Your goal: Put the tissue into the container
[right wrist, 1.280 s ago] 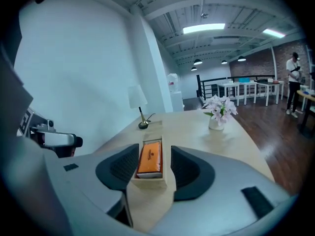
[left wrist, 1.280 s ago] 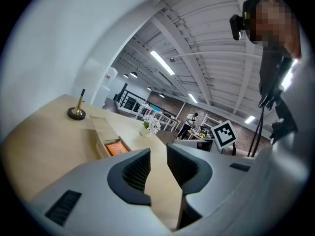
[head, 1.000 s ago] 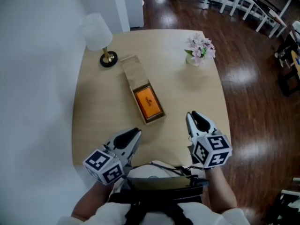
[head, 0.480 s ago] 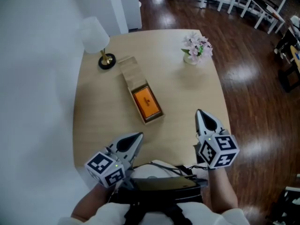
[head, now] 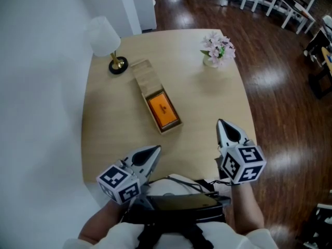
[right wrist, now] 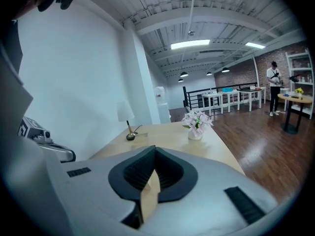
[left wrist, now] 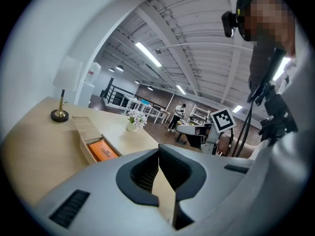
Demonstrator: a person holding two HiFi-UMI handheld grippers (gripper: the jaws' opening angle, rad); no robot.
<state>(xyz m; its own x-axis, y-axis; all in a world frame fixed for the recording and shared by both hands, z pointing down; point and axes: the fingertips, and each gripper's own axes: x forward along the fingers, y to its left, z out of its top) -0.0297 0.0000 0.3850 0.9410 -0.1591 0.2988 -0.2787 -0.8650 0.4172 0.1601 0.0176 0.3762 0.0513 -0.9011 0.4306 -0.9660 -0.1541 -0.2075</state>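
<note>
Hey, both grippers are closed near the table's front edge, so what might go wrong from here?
The left gripper and right gripper are both shut and empty. Reaching in without opening them may just shove the wooden box. The lamp stands close to the box's far end, so sliding the lid back might knock it. A wide right-hand sweep could tip the flower vase.

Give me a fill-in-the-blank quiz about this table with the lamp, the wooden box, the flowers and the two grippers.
1. The pack inside the wooden box is ____ in colour.
2. In the head view, the lamp stands at the far ____ corner of the table.
3. The vase at the far right corner holds ____.
4. The left gripper and the right gripper each have jaws that are ____, with nothing between them.
Missing words: orange; left; flowers; shut.
</note>
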